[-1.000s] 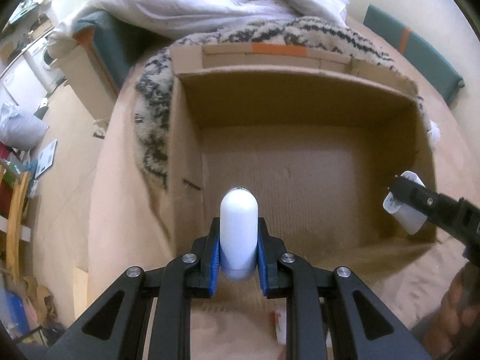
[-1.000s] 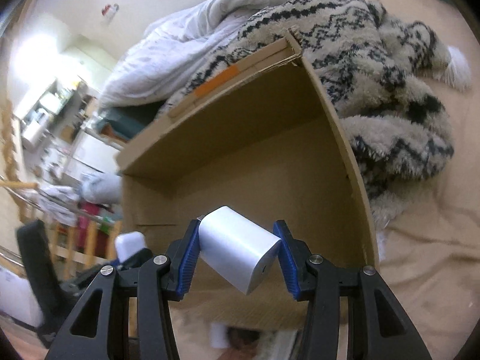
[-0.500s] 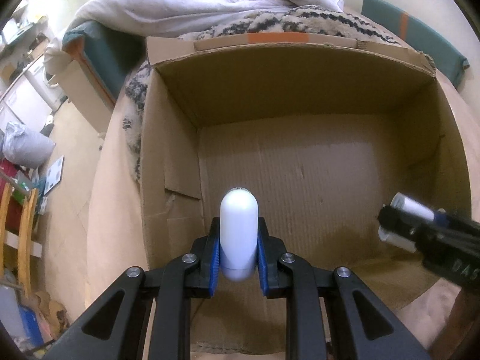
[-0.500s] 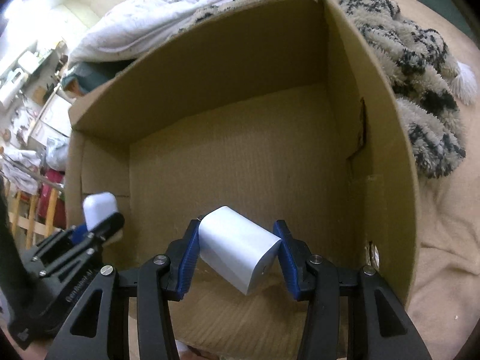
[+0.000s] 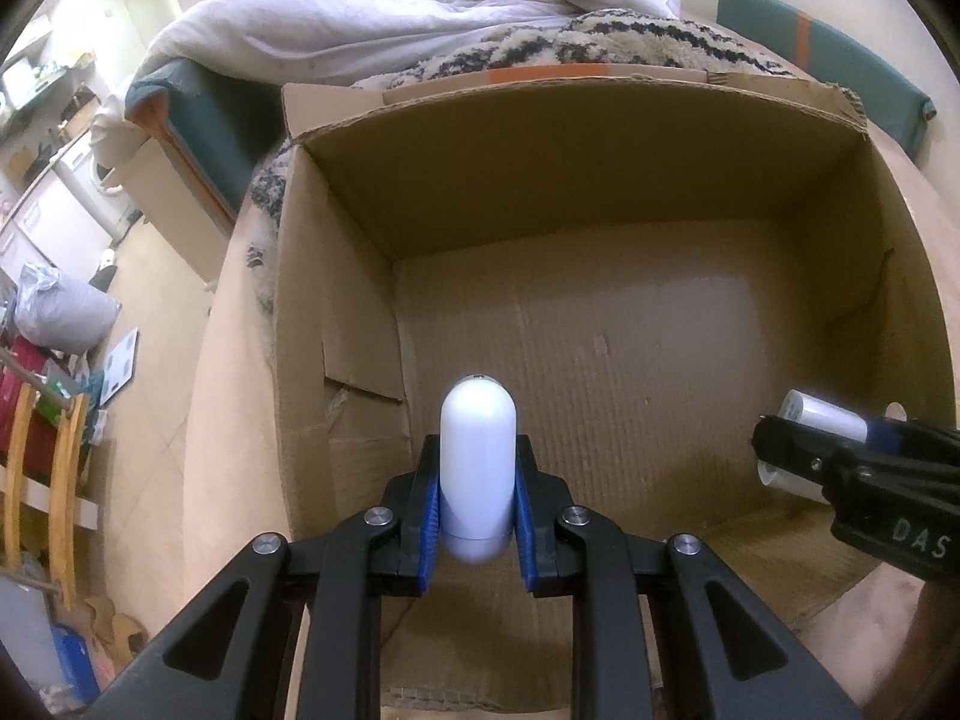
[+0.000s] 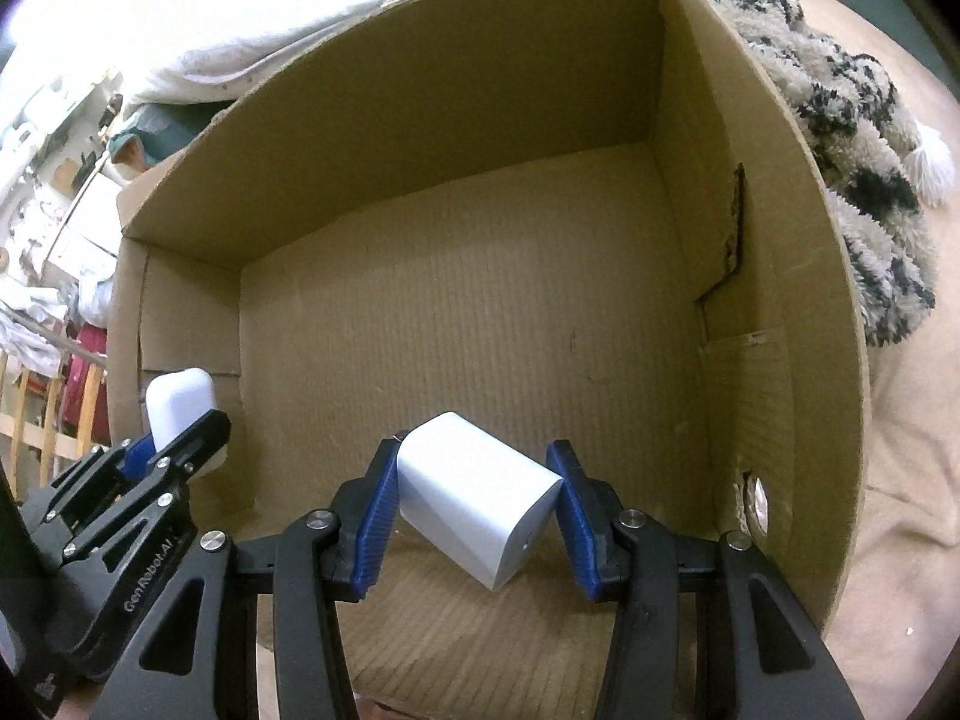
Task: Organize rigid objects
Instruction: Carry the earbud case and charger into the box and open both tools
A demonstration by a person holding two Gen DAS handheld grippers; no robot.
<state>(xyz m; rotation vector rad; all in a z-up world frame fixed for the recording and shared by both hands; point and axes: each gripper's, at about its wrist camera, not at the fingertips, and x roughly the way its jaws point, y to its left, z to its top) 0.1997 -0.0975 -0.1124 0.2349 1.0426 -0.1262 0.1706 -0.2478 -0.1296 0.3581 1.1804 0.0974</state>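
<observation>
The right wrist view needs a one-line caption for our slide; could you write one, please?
Right gripper holds a white block over the cardboard box, with the left gripper clamping a white capsule-shaped case alongside.

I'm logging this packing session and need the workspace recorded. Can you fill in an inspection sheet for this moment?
Surface: tan bed sheet under an open cardboard box; box floor bare.
Job's things: white rounded case, upright; white charger block, tilted. Both held above the box floor.
Clutter: patterned fuzzy blanket and white duvet behind the box.
Grippers: left hand-held gripper shut on the case; right hand-held gripper shut on the charger block.
Cables: nothing seen.
Surroundings: teal cushion; crowded room floor at left.
</observation>
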